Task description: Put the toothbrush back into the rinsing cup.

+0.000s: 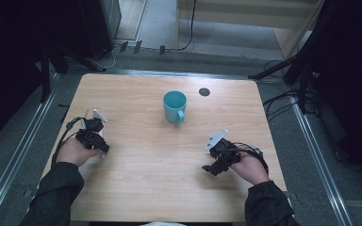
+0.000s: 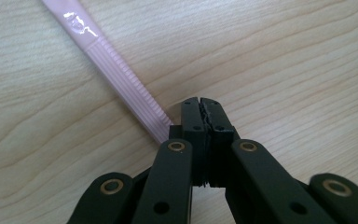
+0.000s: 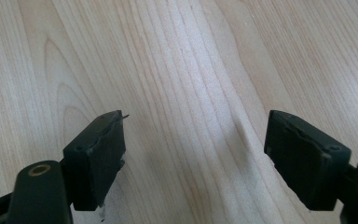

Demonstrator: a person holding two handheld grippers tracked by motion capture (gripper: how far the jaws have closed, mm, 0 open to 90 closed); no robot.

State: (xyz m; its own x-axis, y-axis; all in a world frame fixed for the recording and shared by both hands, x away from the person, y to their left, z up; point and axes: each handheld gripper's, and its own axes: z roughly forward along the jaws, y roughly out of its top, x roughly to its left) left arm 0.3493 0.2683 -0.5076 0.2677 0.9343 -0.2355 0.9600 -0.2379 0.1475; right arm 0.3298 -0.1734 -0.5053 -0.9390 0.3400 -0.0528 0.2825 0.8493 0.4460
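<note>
Our left gripper (image 2: 200, 105) had its fingers clenched beside a pink toothbrush (image 2: 116, 74) on the bench (image 1: 136, 179), the right gripper (image 3: 193, 154) released; we judged a firmer, centred regrip wise.

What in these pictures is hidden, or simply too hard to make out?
- Pink ridged stick, left gripper view: its near end vanishes behind the shut left gripper, its far end is cut off by the top edge, so what it is stays unclear.
- Teal mug, high view: the angle hides its bottom, so any contents are unknown.
- Small dark disc, high view: too small to identify.
- Right gripper, right gripper view: open over bare wood.
</note>
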